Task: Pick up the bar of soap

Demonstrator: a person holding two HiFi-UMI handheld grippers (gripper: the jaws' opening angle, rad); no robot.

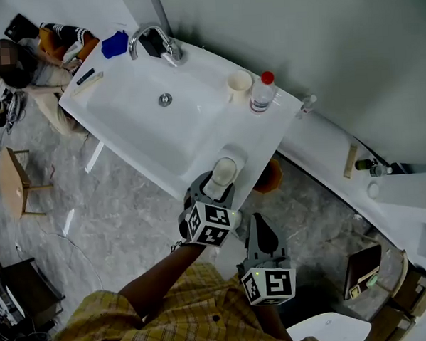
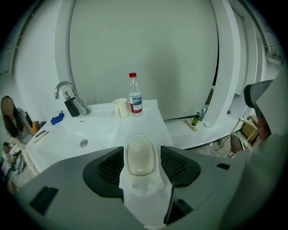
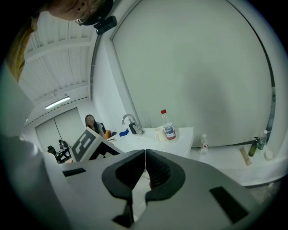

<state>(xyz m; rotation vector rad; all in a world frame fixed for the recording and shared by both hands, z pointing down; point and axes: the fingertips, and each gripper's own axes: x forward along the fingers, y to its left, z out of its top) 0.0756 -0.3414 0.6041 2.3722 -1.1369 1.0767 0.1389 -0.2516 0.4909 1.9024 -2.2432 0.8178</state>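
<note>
A pale cream bar of soap (image 1: pixel 224 170) (image 2: pixel 141 155) lies in a translucent soap dish (image 2: pixel 145 187) on the near corner of the white washbasin counter (image 1: pixel 264 131). My left gripper (image 1: pixel 215 187) (image 2: pixel 141 158) stands open astride the soap; a narrow gap shows between each dark ribbed pad and the bar's sides. My right gripper (image 1: pixel 261 231) (image 3: pixel 145 168) is shut with nothing in it, held off the counter, below and to the right of the left one.
On the counter stand a chrome faucet (image 1: pixel 154 42), a cream cup (image 1: pixel 239 81) and a red-capped bottle (image 1: pixel 263 92). A blue item (image 1: pixel 114 44) lies by the faucet. A person (image 1: pixel 29 58) sits at far left, with a wooden stool (image 1: pixel 18 183) on the floor.
</note>
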